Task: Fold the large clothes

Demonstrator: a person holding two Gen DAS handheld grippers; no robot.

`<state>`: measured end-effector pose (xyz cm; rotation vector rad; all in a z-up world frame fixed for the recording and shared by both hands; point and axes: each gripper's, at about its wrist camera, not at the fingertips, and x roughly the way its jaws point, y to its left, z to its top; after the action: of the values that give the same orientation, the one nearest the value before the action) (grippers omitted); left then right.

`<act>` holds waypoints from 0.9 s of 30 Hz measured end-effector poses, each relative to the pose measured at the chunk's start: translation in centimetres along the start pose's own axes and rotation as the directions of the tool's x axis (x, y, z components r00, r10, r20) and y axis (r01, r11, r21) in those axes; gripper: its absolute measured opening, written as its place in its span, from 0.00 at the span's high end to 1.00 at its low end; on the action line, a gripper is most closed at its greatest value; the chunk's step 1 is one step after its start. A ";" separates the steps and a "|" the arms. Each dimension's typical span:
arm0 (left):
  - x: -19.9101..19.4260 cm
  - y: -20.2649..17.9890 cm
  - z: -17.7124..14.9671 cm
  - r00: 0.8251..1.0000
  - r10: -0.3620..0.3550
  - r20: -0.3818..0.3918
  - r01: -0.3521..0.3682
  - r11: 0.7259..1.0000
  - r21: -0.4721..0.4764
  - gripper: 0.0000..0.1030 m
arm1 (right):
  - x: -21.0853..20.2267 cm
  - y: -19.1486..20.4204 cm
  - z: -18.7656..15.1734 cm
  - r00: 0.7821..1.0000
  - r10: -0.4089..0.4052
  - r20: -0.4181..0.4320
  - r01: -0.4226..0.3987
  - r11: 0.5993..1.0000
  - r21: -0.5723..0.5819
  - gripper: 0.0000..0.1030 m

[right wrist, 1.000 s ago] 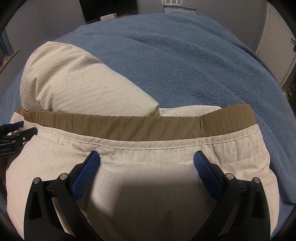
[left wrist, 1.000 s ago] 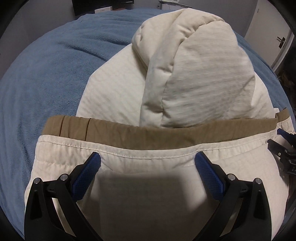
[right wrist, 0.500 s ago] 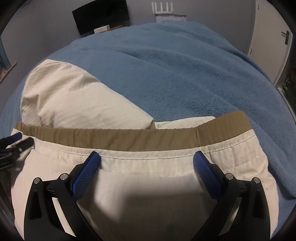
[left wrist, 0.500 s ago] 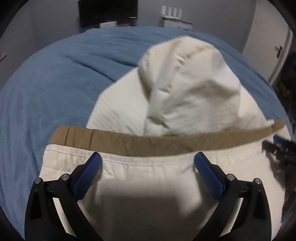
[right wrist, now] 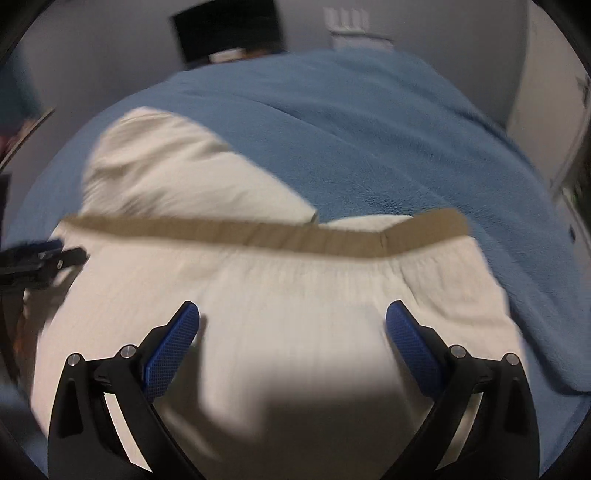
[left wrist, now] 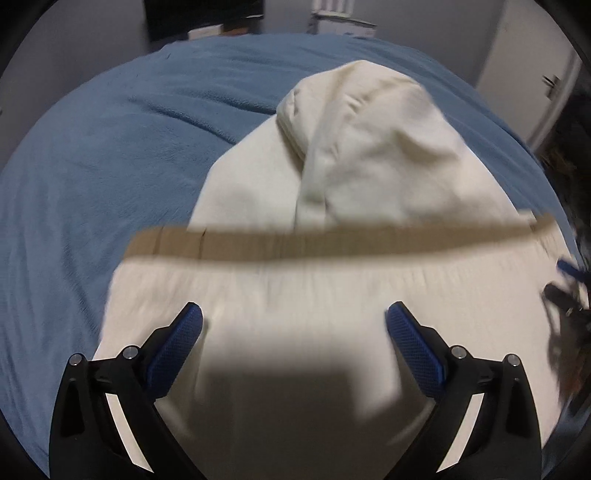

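Cream garment [left wrist: 332,302] with a tan waistband [left wrist: 332,245] lay on the bed's blue blanket [left wrist: 110,166]; it looked like folded trousers, though blur kept the type uncertain. Waistband ran crosswise in both wrist views, roughly parallel to the near edge of the bed. The remaining fabric extended away from the waistband toward the far end of the bed, ending in a rounded, bunched fold [left wrist: 369,140]; long axis therefore ran near edge to far end.

Left gripper [left wrist: 294,319]: jaws spread wide, nothing between them, blue pads [left wrist: 177,343] over the cream panel on the near side of the waistband. Contact with the cloth could not be judged.

Right gripper [right wrist: 292,318]: jaws likewise wide apart and holding nothing, positioned over the same cream panel, waistband [right wrist: 277,232] just beyond the tips. The left gripper showed at the left rim of the right wrist view, beside the waistband's end.

Both views motion-blurred. Dark screen [right wrist: 229,33] against the far wall.
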<state>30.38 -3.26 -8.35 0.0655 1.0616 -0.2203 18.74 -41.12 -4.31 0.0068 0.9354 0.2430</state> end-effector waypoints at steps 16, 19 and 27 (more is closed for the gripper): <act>-4.9 5.8 -7.3 0.997 0.073 -0.006 -0.073 0.996 -0.046 0.07 | -6.6 -6.6 -10.3 0.995 -0.090 -0.041 0.095 0.987 0.132 0.06; -8.7 2.1 -9.2 0.998 -0.014 0.054 0.014 1.000 -0.016 0.06 | -9.1 -3.0 -10.3 0.999 -0.010 0.044 0.007 0.997 0.076 0.06; -7.0 -8.0 -15.6 0.999 -0.049 0.007 0.047 0.987 0.155 0.05 | -5.9 3.6 -12.1 0.999 0.025 -0.032 -0.027 0.997 -0.074 0.06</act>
<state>12.01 -7.59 -9.46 0.1783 1.0351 -0.3464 5.01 -40.01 -6.40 -0.0535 0.9571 0.3030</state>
